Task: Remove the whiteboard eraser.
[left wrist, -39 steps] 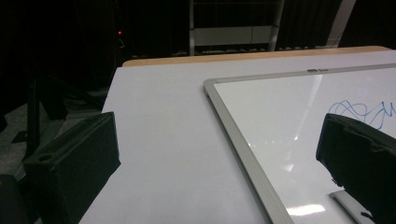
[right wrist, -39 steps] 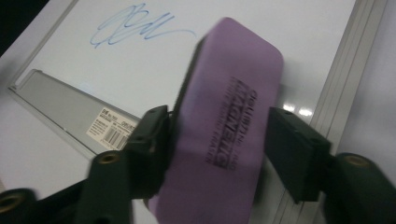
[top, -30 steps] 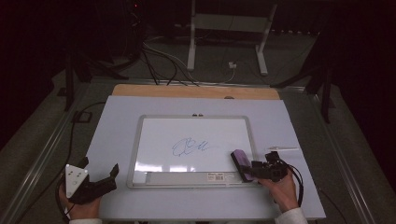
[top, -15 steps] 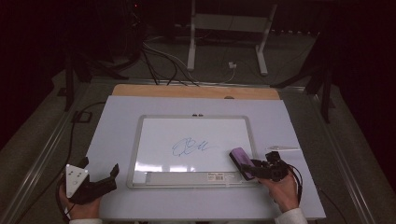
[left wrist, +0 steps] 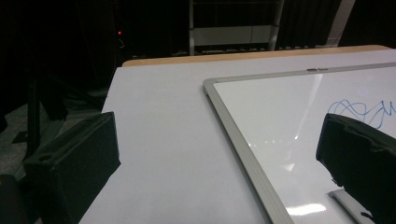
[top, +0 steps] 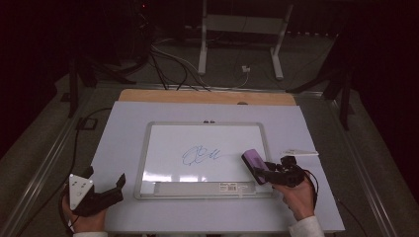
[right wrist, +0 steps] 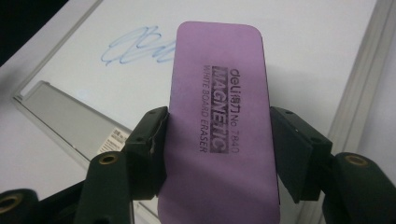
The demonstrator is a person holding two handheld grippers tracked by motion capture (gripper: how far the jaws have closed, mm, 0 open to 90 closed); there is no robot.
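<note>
Currently the right tongs (top: pixel 267 172) are clamped across the narrow sides of the purple magnetic whiteboard eraser (top: pixel 254 166), which sits in the lower right of the high view, over the right part of the whiteboard (top: pixel 163 148). Whether the eraser's felt touches the board surface I cannot tell; in the right gripper view its printed top faces the camera.

Step in hand, as judged: wiping off the blue scribble (top: pixel 200 155), which lies centre frame, just left of the eraser. To do it well: lay the eraser flat so the whole felt face meets the board, then sweep leftward across the marks with even pressure, overlapping passes. Keep the grip square so the eraser does not twist out.

Pose: the right hand (top: pixel 295 196) comes in from the bottom edge, tongs pointing toward upper left. The left tongs (top: pixel 120 181) stand apart and hold nothing, resting low at lower left on the white worktop (top: pixel 123 123), just beside the board's frame, well placed to steady it.
</note>
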